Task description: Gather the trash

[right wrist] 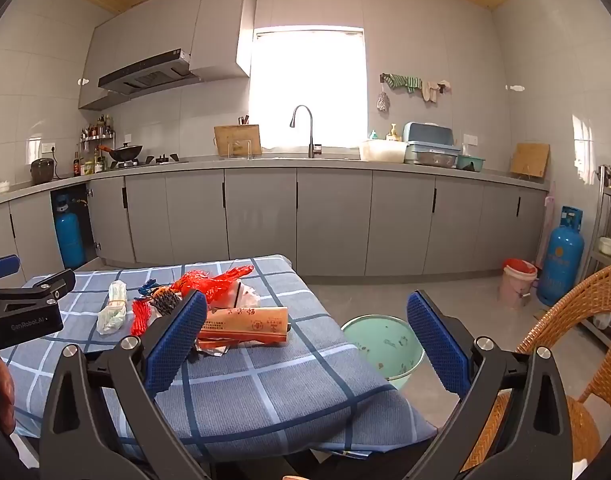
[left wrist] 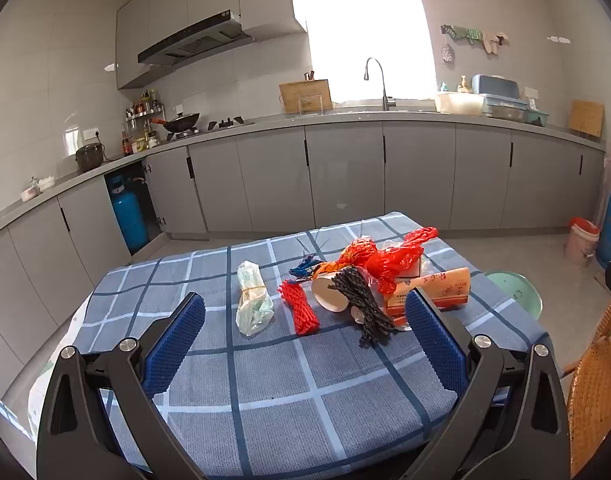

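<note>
the left gripper (left wrist: 305,332) hangs over the near part of a table draped in a blue checked tablecloth (left wrist: 289,400), its blue-padded fingers (left wrist: 177,344) spread wide with only cloth between them. the right gripper (right wrist: 307,334) is equally wide apart and holds nothing; its left finger stands in front of the trash, its right one over the floor past the table edge.

the trash lies in a loose heap on the far half of the cloth: a pale green plastic bag rolled and tied with a rubber band (left wrist: 251,300), well apart from the rest; a red foam fruit net (left wrist: 299,308); a white paper cup lying on its side (left wrist: 329,294) with a black foam net (left wrist: 361,306) draped across it; a crumpled red plastic bag (left wrist: 397,258); and a flat orange and cream paper packet (right wrist: 245,322) printed with red seals and small chinese characters too fine to read. a mint green plastic basin (right wrist: 381,344) sits on the floor just beside the table's right edge.

in the right wrist view the body of the left gripper carries the lettering "genrobot.ai" (right wrist: 27,326).
</note>
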`<state>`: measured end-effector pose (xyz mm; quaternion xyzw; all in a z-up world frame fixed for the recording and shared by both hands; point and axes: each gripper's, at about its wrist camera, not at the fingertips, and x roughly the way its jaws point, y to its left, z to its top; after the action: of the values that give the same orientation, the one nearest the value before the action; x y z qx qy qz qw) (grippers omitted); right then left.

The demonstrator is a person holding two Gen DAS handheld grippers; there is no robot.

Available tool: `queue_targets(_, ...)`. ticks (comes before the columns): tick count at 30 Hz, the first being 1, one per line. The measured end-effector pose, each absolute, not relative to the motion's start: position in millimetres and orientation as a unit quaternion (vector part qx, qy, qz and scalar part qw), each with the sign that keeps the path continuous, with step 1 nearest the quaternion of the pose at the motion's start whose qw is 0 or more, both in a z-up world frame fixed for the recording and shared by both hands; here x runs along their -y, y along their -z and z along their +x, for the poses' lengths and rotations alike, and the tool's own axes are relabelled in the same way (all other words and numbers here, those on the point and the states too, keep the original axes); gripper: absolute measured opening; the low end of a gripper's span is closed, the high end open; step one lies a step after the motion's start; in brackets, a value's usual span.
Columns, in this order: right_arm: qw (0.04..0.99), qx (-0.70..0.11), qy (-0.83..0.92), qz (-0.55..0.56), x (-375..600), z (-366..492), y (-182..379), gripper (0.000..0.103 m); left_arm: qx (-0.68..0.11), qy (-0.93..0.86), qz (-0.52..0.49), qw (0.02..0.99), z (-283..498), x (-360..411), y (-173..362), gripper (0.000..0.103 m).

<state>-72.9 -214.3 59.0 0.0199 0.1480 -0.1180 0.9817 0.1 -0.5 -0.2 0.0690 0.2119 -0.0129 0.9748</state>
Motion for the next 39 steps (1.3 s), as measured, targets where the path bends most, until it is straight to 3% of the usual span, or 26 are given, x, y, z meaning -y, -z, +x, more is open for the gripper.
queue_targets(39,0.980,-0.156,0.122,0.029,219.8,-69.0,-51.2,0.098,-0.208,0.016,0.069,0.976,-2.9,2.4,-3.7,0.099)
